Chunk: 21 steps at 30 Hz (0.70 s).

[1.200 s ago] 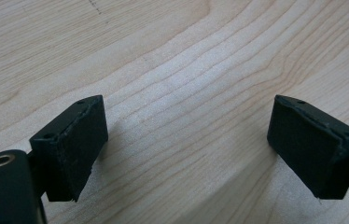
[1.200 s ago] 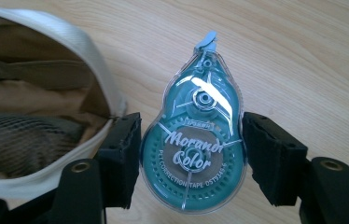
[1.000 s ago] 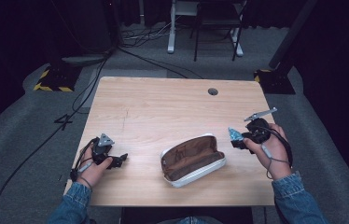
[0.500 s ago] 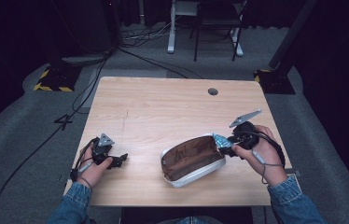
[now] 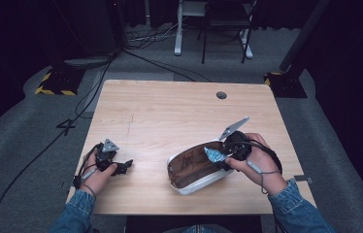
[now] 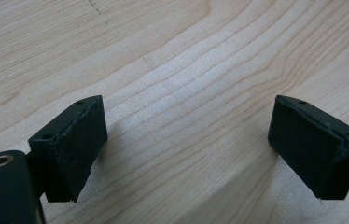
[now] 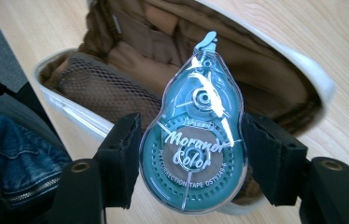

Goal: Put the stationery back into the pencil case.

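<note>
- Right gripper point(image 5: 214, 156) had shifted left from the table's right edge to over the open pencil case point(image 5: 194, 170), jaws clamped on the teal correction tape point(image 7: 193, 144).
- Left gripper point(image 5: 121, 167) rested on the light wood table point(image 5: 170, 111), jaws apart, holding nothing.
- Grey carpet point(image 5: 19, 145) and cables point(image 5: 92, 82) surrounded the table.

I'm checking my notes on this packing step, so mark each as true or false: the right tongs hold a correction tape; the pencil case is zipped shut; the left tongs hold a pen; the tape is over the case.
1. The right tongs grip a teal correction tape: true.
2. The pencil case is zipped shut: false, it lies open, brown lining showing.
3. The left tongs hold a pen: false, they are open and empty over the table.
4. The tape is over the case: true.
</note>
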### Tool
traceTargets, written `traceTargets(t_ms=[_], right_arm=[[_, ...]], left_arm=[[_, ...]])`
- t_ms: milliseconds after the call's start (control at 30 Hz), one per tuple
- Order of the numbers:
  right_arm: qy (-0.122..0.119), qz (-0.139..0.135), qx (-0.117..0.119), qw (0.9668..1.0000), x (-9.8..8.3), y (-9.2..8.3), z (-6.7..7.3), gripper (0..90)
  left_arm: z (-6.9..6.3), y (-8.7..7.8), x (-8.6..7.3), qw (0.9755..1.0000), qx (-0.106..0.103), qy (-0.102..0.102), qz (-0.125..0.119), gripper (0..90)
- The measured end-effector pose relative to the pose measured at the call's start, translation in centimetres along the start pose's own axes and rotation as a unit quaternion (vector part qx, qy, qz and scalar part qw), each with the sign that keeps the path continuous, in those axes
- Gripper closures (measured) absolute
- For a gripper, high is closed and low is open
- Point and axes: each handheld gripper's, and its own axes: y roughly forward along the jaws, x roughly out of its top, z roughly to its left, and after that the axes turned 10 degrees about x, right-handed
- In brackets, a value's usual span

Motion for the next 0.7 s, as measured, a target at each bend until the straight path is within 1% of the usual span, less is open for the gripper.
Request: traceTargets(t_ms=[200, 267, 300, 333, 400, 467, 567, 700], right_arm=[[-0.018, 0.008, 0.024, 0.9995, 0.9, 1.4, 0.7, 40.0], [-0.021, 0.009, 0.026, 0.9994, 1.0, 1.5, 0.8, 40.0], [-0.030, 0.013, 0.035, 0.9989, 1.3, 2.0, 1.0, 40.0], [-0.030, 0.013, 0.035, 0.9989, 1.3, 2.0, 1.0, 40.0], [-0.039, 0.020, 0.042, 0.9982, 1.8, 2.6, 1.3, 40.0], [-0.046, 0.027, 0.052, 0.9972, 2.1, 3.2, 1.5, 39.9], [-0.052, 0.039, 0.058, 0.9962, 2.5, 3.9, 1.7, 39.9], [-0.056, 0.047, 0.062, 0.9954, 2.9, 4.7, 1.9, 39.9]], left_arm=[[0.0, 0.0, 0.0, 1.0000, 0.000, -0.002, 0.000, 12.1], [-0.1, 0.0, 0.0, 1.0000, 0.001, -0.003, 0.000, 12.1], [-0.1, 0.0, 0.0, 1.0000, 0.001, -0.003, 0.000, 12.1], [-0.1, 0.0, 0.0, 1.0000, 0.001, -0.004, -0.001, 12.1], [-0.1, 0.0, 0.0, 1.0000, 0.002, -0.004, -0.001, 12.1], [-0.1, 0.0, 0.0, 1.0000, 0.002, -0.004, -0.001, 12.1], [-0.1, 0.0, 0.0, 1.0000, 0.002, -0.003, 0.000, 12.0], [-0.1, 0.0, 0.0, 1.0000, 0.002, -0.002, 0.001, 11.7]])
